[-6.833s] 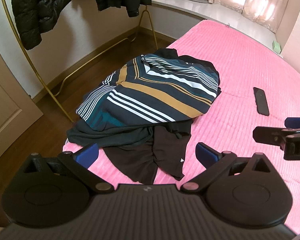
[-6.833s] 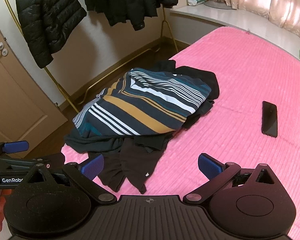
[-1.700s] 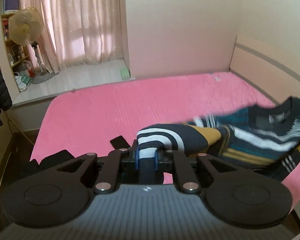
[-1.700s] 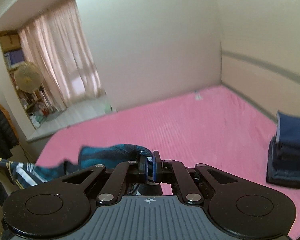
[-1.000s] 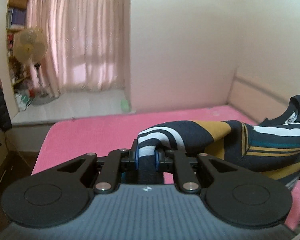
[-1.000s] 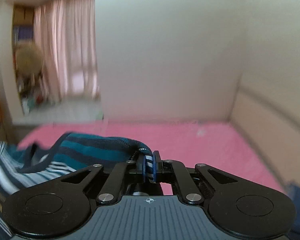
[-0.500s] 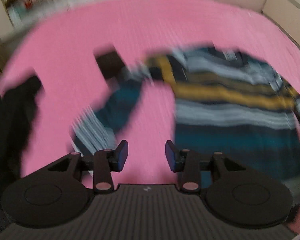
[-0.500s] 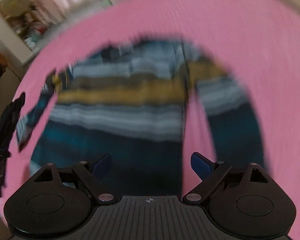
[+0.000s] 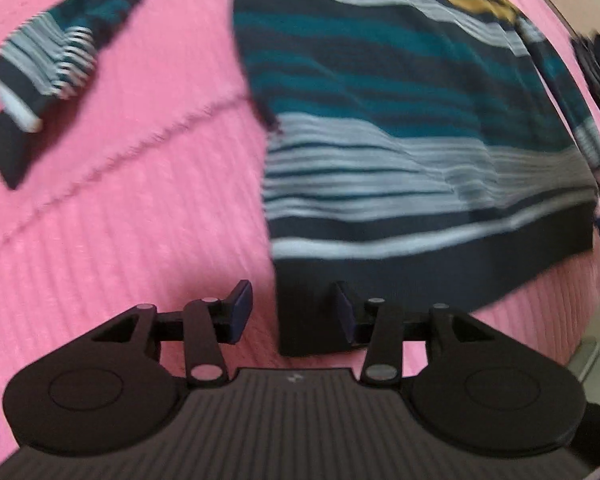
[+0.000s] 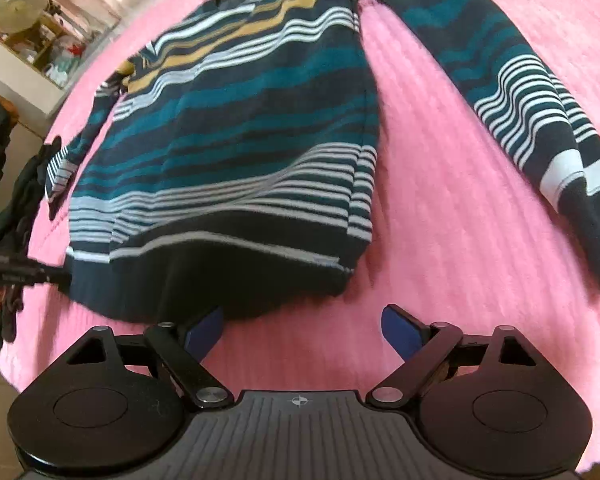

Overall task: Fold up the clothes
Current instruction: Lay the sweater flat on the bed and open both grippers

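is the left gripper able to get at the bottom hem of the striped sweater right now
Probably yes. The left gripper is open and one corner of the striped sweater hem already sits between its fingers, flat on the pink bed cover, with nothing covering it.

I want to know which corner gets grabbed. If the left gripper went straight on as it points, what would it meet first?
Most likely the dark hem corner of the striped sweater, which lies between the open fingers of the left gripper on the pink bedspread. Depth is unclear.
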`<act>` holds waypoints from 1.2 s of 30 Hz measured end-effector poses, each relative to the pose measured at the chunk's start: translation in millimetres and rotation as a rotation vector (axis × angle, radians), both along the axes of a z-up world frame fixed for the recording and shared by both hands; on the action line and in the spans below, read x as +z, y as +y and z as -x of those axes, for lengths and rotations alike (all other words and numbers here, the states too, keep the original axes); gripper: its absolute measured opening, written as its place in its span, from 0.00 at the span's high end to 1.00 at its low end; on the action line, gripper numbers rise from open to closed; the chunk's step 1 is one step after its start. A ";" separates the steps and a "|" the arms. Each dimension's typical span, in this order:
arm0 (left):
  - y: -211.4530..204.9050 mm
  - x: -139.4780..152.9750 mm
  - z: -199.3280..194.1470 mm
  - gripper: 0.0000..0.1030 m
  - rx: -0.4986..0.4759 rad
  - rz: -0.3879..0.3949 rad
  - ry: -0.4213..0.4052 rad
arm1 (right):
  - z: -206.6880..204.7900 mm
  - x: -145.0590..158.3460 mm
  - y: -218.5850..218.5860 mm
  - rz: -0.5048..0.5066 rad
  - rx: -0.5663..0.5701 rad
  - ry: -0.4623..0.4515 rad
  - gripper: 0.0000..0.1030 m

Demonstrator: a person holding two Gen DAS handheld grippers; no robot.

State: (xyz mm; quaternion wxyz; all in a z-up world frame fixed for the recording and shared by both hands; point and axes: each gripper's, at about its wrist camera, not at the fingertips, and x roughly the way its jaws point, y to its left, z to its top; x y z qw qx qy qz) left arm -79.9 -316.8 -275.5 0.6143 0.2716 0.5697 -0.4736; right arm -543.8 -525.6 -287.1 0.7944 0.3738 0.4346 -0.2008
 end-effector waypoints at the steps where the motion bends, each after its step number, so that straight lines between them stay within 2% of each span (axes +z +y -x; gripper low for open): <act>1: 0.4 -2.8 2.8 0.74 -0.022 -0.004 0.009 | -1.3 -0.4 -3.7 -0.011 0.015 -0.007 0.13; 3: 2.3 -4.5 6.4 0.81 -0.053 0.001 0.008 | -4.0 -1.1 -11.0 -0.032 0.044 -0.021 0.13; 4: 2.6 -3.1 6.6 0.91 -0.063 0.009 0.010 | -5.3 -1.5 -14.7 -0.042 0.059 -0.029 0.13; 5: 2.9 -1.0 6.0 0.94 -0.068 0.016 0.012 | -6.6 -1.8 -18.4 -0.053 0.074 -0.036 0.14; 8: 6.6 4.4 6.3 0.95 -0.078 0.031 0.008 | -10.6 -2.9 -29.4 -0.085 0.118 -0.057 0.14; 9: 7.9 5.8 7.1 0.95 -0.081 0.033 0.001 | -11.9 -3.3 -33.0 -0.095 0.132 -0.064 0.33; 10: 9.0 6.3 7.9 0.94 -0.077 0.032 -0.003 | -13.3 -3.7 -36.7 -0.106 0.147 -0.071 0.45; 11: 9.5 5.2 8.7 0.88 -0.062 0.024 -0.008 | -14.6 -4.0 -40.4 -0.117 0.162 -0.079 0.80; 12: 9.4 3.7 9.8 0.84 -0.044 0.015 -0.017 | -15.9 -4.4 -44.1 -0.127 0.177 -0.086 0.81; 13: 9.5 2.5 11.0 0.75 -0.026 0.010 -0.027 | -17.3 -4.8 -47.7 -0.138 0.191 -0.093 0.82; 15: 9.5 0.9 13.2 0.72 0.012 0.009 -0.042 | -19.8 -4.7 -55.1 -0.158 0.221 -0.105 0.85; 16: 9.3 0.6 14.3 0.73 0.025 0.006 -0.045 | -20.0 5.1 -59.4 -0.159 0.234 -0.089 0.85; 18: 8.2 2.3 16.2 0.94 0.033 0.000 -0.040 | -19.9 30.0 -66.7 -0.138 0.268 -0.047 0.86; 22: 19.6 36.3 25.1 0.95 0.014 0.011 -0.014 | -9.2 78.9 -69.6 -0.103 0.329 0.025 0.87; 23: 26.5 50.6 31.2 0.95 0.005 0.024 -0.006 | -3.6 86.3 -66.7 -0.104 0.343 0.050 0.93; 26: 50.7 90.5 56.5 0.95 0.004 0.048 0.019 | 19.2 97.5 -57.5 -0.119 0.336 0.108 0.93; 28: 63.9 107.1 76.7 0.95 0.014 0.052 0.032 | 36.0 92.5 -48.8 -0.144 0.310 0.152 0.93; 30: 71.9 103.3 99.3 0.95 0.014 0.032 0.060 | 46.7 78.6 -37.2 -0.170 0.291 0.193 0.93; 36: 86.5 54.8 142.6 0.95 0.039 -0.065 0.128 | 46.5 34.4 -24.8 -0.219 0.213 0.302 0.93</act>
